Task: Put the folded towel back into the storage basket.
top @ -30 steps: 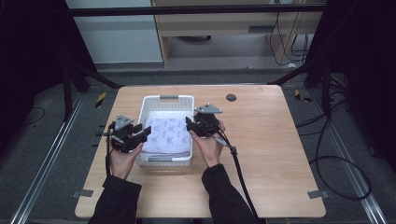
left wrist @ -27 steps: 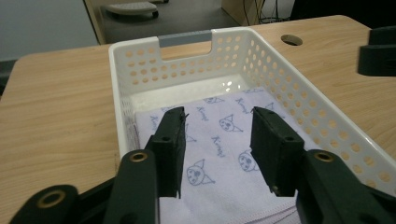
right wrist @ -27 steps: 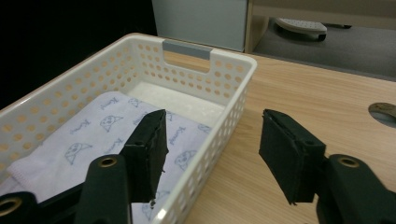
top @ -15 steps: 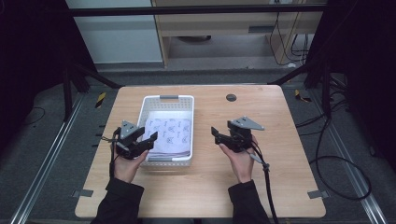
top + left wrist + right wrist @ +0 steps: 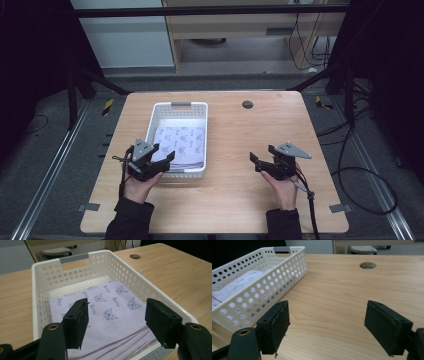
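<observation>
A white perforated basket [image 5: 177, 106] stands left of the table's middle, with a folded lilac cloth [image 5: 181, 144] printed with small cat faces lying flat in it. My left gripper [image 5: 164, 162] is at the basket's near left corner, jaws open and empty. In the left gripper view, that left gripper [image 5: 117, 303] looks over the basket's near rim [image 5: 45, 263] onto the cloth [image 5: 110, 315]. My right gripper [image 5: 255, 162] is open over bare wood, well right of the basket. In the right gripper view, my right gripper [image 5: 327, 305] holds nothing, and the basket [image 5: 262, 277] is at the left.
A round cable hole [image 5: 247, 104] sits in the tabletop [image 5: 240, 200] near the far edge, right of the basket, and the same cable hole [image 5: 367, 265] appears in the right gripper view. A cable trails from each gripper toward the person. Bare wood spans the table's right half and front.
Both grippers have pulled back from over the cloth in the basket. The right one moved far right and toward the person; the left one drew back to the basket's near left corner.
</observation>
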The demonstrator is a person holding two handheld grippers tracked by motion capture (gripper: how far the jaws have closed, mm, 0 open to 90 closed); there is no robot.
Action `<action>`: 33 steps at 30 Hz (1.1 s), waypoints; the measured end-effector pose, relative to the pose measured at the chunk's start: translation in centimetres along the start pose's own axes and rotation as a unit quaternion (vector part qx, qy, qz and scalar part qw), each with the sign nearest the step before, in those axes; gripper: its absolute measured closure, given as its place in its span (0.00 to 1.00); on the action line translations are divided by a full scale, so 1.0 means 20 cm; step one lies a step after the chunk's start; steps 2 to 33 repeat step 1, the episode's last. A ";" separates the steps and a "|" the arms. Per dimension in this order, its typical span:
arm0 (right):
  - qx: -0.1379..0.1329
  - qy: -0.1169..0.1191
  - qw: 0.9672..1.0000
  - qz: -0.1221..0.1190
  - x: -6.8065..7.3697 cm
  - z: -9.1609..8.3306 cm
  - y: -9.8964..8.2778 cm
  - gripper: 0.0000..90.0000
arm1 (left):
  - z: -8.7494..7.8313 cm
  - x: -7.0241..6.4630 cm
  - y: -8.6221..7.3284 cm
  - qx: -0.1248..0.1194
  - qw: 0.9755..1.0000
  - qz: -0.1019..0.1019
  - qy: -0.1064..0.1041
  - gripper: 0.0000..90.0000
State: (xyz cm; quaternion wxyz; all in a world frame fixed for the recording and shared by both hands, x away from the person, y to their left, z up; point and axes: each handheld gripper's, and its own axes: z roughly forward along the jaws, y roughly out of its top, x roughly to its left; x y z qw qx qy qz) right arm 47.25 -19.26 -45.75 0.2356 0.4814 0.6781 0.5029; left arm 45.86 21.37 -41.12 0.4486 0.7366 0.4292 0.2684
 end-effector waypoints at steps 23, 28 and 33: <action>0.000 -0.004 1.000 0.001 -0.02 -0.01 -0.02 0.22 | 0.00 -0.01 0.00 0.000 1.000 0.001 -0.001 0.38; 0.000 -0.004 1.000 0.001 -0.02 -0.01 -0.02 0.22 | 0.00 -0.01 0.00 0.000 1.000 0.001 -0.001 0.38; 0.000 -0.004 1.000 0.001 -0.02 -0.01 -0.02 0.22 | 0.00 -0.01 0.00 0.000 1.000 0.001 -0.001 0.38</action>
